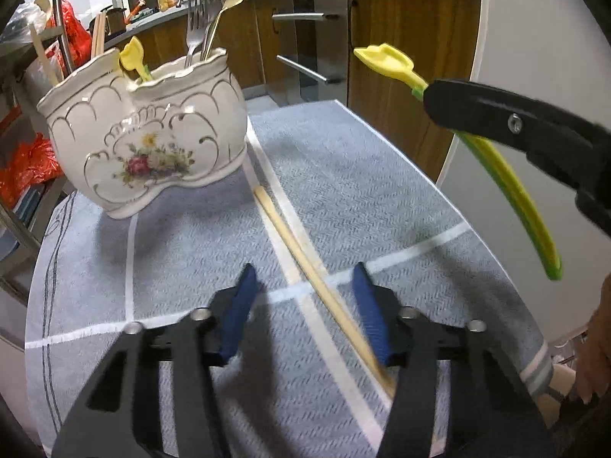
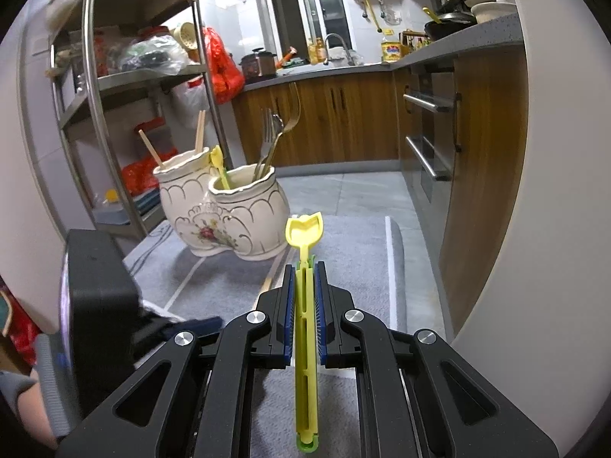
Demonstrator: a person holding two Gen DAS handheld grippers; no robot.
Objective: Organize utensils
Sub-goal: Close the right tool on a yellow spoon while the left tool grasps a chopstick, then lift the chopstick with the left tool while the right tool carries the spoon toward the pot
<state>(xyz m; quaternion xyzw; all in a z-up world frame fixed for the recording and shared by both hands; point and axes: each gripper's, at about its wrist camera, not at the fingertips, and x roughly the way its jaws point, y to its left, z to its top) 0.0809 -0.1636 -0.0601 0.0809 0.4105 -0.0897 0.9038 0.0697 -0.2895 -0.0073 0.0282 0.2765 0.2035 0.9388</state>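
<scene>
A white ceramic two-pocket holder (image 1: pixel 152 145) (image 2: pixel 229 213) stands on the grey cloth. It holds forks (image 1: pixel 198 19), a yellow spoon (image 1: pixel 133 53) and chopsticks (image 2: pixel 199 129). A single wooden chopstick (image 1: pixel 294 244) lies on the cloth. My left gripper (image 1: pixel 304 271) hangs low over it with the jaws apart. The stick runs between them close to the right pad (image 1: pixel 372 316), and the left pad stands clear of it. My right gripper (image 2: pixel 304 267) is shut on a yellow-green plastic spoon (image 2: pixel 304 229) (image 1: pixel 385 59), held in the air right of the holder with its bowl pointing forward.
The grey cloth (image 1: pixel 343 175) covers a round white table whose edge curves close on the right. A metal shelf rack (image 2: pixel 95 76) with bags stands left of the table. Wooden cabinets (image 2: pixel 343 122) and an oven line the far side. A person's hand (image 1: pixel 595 343) shows at the right.
</scene>
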